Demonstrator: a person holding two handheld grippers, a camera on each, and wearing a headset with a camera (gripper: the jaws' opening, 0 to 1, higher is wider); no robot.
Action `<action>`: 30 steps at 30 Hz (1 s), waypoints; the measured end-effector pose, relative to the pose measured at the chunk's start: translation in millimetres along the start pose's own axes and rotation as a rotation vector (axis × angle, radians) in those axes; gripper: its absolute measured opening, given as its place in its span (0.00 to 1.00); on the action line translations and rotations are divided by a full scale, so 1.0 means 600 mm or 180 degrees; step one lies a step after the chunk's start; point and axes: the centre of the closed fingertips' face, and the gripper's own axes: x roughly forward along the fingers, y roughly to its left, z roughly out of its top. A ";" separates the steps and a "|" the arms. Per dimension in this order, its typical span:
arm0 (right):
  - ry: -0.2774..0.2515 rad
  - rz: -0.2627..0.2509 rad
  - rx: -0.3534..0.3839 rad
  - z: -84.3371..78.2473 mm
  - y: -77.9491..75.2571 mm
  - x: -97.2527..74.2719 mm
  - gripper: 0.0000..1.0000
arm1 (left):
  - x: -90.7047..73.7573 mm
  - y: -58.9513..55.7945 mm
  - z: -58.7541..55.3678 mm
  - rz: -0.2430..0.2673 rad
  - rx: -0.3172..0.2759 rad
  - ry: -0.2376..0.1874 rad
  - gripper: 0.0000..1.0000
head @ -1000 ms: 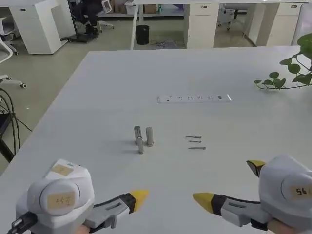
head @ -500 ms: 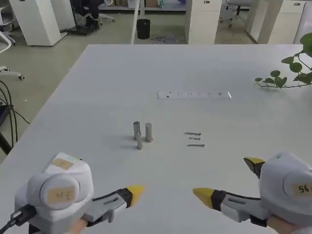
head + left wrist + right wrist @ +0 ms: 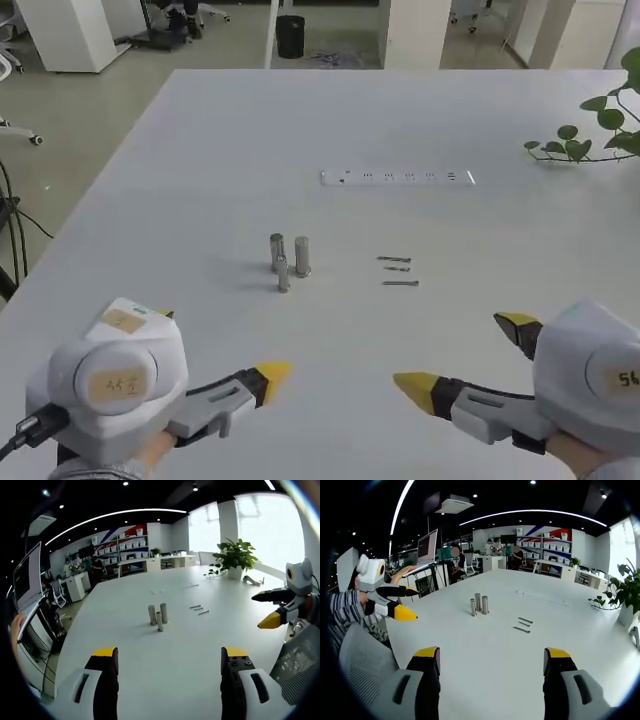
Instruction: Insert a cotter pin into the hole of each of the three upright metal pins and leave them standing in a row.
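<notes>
My fingers (image 3: 426, 656) stand wide apart over the desk (image 3: 485, 650); three metal pins (image 3: 479, 604) stand clustered ahead, cotter pins (image 3: 523, 624) lying near them.

Your wide white desk (image 3: 200, 150) carries three short grey upright metal pins (image 3: 288, 258), bunched in a tight triangle. To their right, apart from them, three thin metal cotter pins (image 3: 397, 271) lie parallel. Beyond the upright pins lies a flat white power strip (image 3: 398, 178). Far to their right, green leafy sprigs (image 3: 590, 140) trail across the desk.
</notes>
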 end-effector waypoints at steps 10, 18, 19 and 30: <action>0.0011 0.0059 -0.0019 -0.004 0.000 0.001 0.82 | 0.047 0.016 0.007 -0.0047 0.0109 -0.0016 0.78; -0.0020 0.0163 0.0068 0.002 -0.001 0.012 0.82 | 0.099 0.020 0.014 -0.0162 0.0110 -0.0015 0.71; -0.0006 0.0182 0.0053 0.001 0.000 0.013 0.82 | 0.108 0.021 0.013 -0.0182 0.0146 0.0002 0.71; 0.0015 0.0269 -0.0027 0.011 -0.004 0.024 0.82 | 0.177 0.032 0.016 -0.0332 0.0167 0.0055 0.54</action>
